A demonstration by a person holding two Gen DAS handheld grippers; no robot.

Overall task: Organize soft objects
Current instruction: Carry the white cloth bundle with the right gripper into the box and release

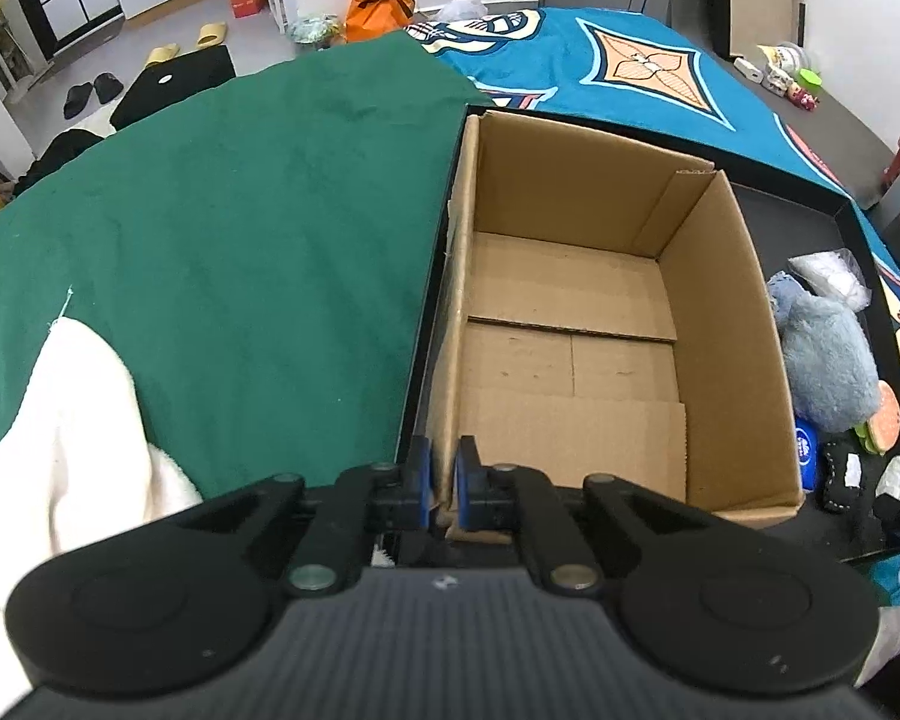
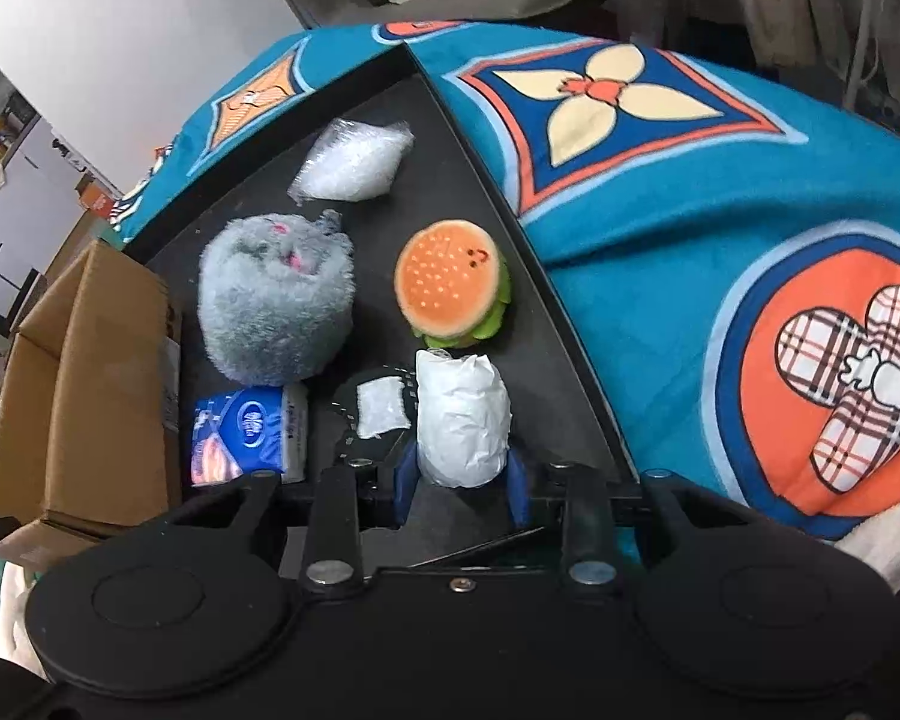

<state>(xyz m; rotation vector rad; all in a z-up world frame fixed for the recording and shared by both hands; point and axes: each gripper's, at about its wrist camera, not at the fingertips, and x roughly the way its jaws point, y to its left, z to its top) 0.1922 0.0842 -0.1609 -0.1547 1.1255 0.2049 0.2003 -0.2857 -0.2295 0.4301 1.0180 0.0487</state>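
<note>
The left tool (image 1: 444, 483) is seen clamped onto the near left wall of the empty cardboard box (image 1: 720, 324). The white bundle (image 2: 462, 420) is gripped between the pads of the right tool (image 2: 462, 483), at the near end of the black surface (image 2: 546, 324), just this side of the burger plush (image 2: 450, 285).

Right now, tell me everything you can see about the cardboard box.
The cardboard box is plain brown corrugated card, open at the top and empty, its bottom flaps lying flat with seams showing. It sits upright on the black surface, between the green cloth and the soft toys, the grey plush close against its outer wall. The left tool is shut on its near wall, one pad inside, one outside.
</note>
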